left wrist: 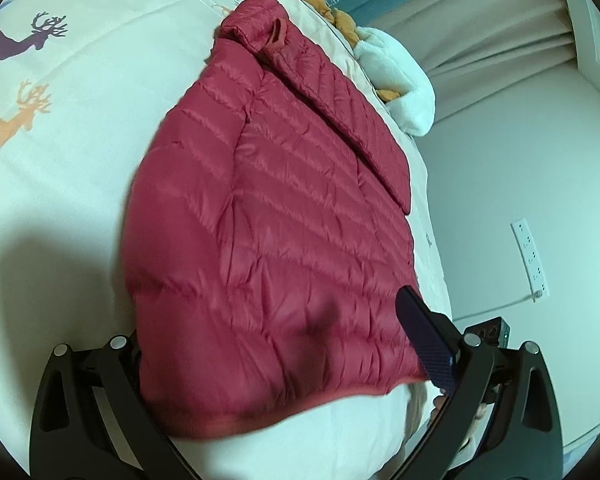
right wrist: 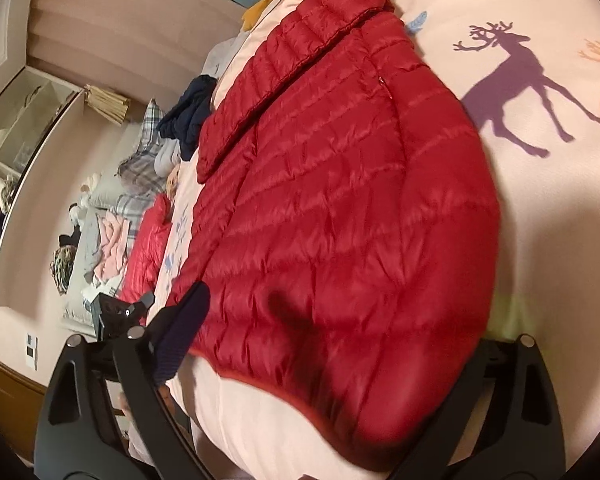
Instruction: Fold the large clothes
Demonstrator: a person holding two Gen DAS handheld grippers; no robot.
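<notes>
Red jacket (left wrist: 268, 216) flat on deer-print bedding (left wrist: 60, 152), long axis running away from cameras, collar far, hem near. Left gripper (left wrist: 280, 364), right gripper (right wrist: 340, 344) spread wide astride hem, holding nothing.

The left gripper (left wrist: 284, 344) has 2 matte black arms of curved, ribbed plastic with triangular cut-outs, each arm topped by round silver bolt heads. Its right finger (left wrist: 424, 336) carries a dark navy pad with a fine dotted texture. The right gripper (right wrist: 340, 344) is built alike: black curved arms, silver bolts, and a navy textured pad on its left finger (right wrist: 184, 328).
</notes>
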